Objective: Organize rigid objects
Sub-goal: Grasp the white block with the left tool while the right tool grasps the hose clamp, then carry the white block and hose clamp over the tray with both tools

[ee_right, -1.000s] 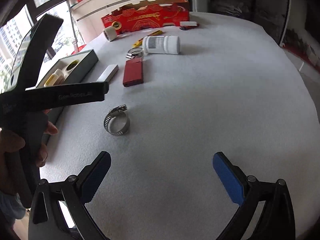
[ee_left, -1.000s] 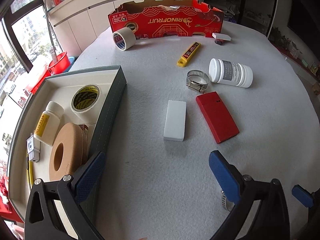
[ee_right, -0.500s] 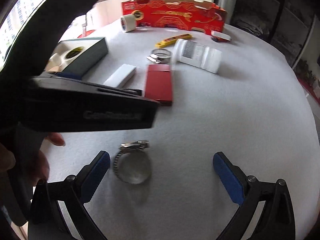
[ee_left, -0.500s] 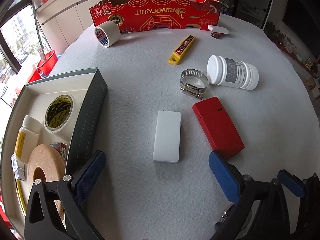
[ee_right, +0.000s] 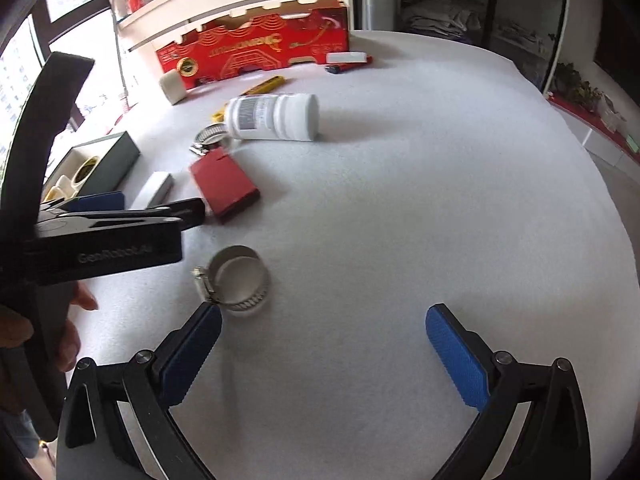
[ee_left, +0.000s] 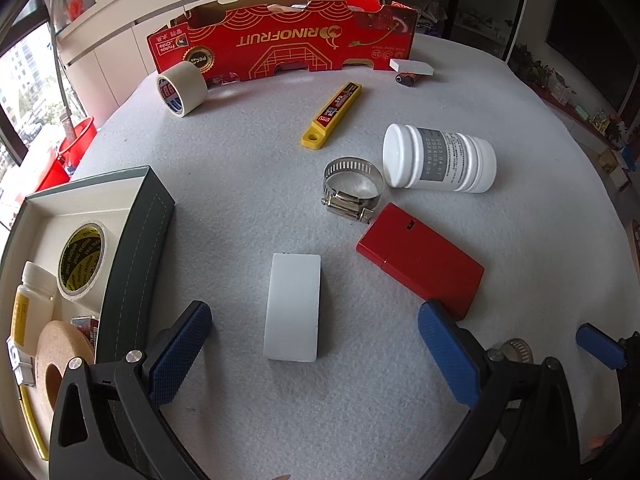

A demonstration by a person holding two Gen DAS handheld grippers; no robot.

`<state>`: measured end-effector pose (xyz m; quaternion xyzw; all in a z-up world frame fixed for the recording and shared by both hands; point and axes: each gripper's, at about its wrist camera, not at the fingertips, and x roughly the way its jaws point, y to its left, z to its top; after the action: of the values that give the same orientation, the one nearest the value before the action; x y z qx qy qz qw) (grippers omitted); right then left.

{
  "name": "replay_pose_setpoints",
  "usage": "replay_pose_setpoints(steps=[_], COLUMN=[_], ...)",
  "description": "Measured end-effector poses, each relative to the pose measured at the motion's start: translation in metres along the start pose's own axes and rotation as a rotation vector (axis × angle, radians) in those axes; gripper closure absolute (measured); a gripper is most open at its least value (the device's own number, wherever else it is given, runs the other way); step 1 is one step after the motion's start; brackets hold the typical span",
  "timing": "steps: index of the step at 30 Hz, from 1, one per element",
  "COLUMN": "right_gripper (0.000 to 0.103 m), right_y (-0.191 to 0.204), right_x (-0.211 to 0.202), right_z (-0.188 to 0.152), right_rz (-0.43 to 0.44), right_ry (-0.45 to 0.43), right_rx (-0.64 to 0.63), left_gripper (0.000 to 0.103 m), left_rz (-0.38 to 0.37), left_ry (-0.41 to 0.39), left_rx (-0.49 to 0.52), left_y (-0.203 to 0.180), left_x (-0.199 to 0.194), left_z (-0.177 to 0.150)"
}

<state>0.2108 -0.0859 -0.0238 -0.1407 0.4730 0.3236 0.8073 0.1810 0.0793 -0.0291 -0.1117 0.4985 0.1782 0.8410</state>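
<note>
My left gripper (ee_left: 316, 344) is open and hangs just above a white block (ee_left: 293, 306), which lies lengthwise between its blue pads. A red flat case (ee_left: 420, 258) sits to the block's right, by a steel hose clamp (ee_left: 352, 190) and a toppled white bottle (ee_left: 438, 159). A yellow cutter (ee_left: 332, 116) and a tape roll (ee_left: 182, 88) lie further back. My right gripper (ee_right: 324, 354) is open, and a second hose clamp (ee_right: 238, 280) rests just ahead of its left pad (ee_right: 192, 356). The left gripper's black body (ee_right: 100, 248) crosses the right wrist view.
An open grey box (ee_left: 132, 248) at the left holds a tape roll (ee_left: 82, 260), a small bottle (ee_left: 28, 304) and a tan ring (ee_left: 52, 364). A red cardboard tray (ee_left: 288, 40) stands at the back, with a small white block (ee_left: 412, 67) beside it. A hand (ee_right: 76, 312) grips the left tool.
My left gripper has moved right and forward, away from the box, until the white block lies between its pads. My right gripper has closed in on the near hose clamp.
</note>
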Motion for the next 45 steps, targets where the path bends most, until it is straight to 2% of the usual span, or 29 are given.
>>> replay_pose_setpoints(steps=[4,12,13,15,16,17,18,19,21,24,28,37,45], right_gripper=[0.0,0.0,0.003,0.03,0.054,0.061,0.061,0.062,0.062,0.062,0.062,0.062,0.062], right_y=[0.025,0.027,0.028,0.03,0.031,0.031,0.03,0.029,0.025,0.016,-0.002,-0.028,-0.033], right_x=[0.014,0.017,0.016,0.008,0.006,0.006,0.005,0.005,0.002,-0.008,-0.028,-0.063,-0.085], right_z=[0.008,0.014,0.014,0.014,0.014,0.015,0.015,0.014,0.012,0.003,-0.015,-0.056,-0.081], right_rz=[-0.029,-0.036,-0.037,-0.031,-0.032,-0.028,-0.025,-0.022,-0.024,0.001,-0.002,0.044,0.038], right_ry=[-0.022,0.018,0.017,-0.008,-0.007,0.001,0.005,0.009,0.021,0.03,0.019,0.033,0.03], right_rx=[-0.099,-0.096,-0.096,-0.104,-0.106,-0.103,-0.098,-0.092,-0.073,-0.012,0.06,0.186,0.237], left_gripper=[0.0,0.0,0.001,0.006,0.009,0.018,0.03,0.037,0.079,0.079,0.079,0.078,0.078], left_rz=[0.001,0.021,0.02,0.015,0.008,0.001,-0.007,-0.011,-0.02,-0.073,-0.115,-0.136,-0.128], left_ry=[-0.015,-0.034,-0.031,-0.023,-0.025,-0.029,-0.034,-0.037,-0.036,0.001,-0.028,-0.09,-0.113], left_rx=[-0.01,-0.047,-0.046,-0.042,-0.031,-0.019,-0.009,-0.001,0.008,-0.038,-0.053,0.003,0.07], left_y=[0.001,0.0,0.0,-0.002,-0.003,-0.006,-0.008,-0.01,-0.012,-0.008,-0.012,-0.04,-0.064], left_x=[0.001,0.002,0.002,0.0,-0.001,-0.004,-0.006,-0.009,-0.014,-0.021,-0.044,-0.101,-0.125], left_z=[0.0,0.001,0.001,0.001,0.001,0.0,0.0,-0.001,-0.003,-0.009,-0.03,-0.082,-0.12])
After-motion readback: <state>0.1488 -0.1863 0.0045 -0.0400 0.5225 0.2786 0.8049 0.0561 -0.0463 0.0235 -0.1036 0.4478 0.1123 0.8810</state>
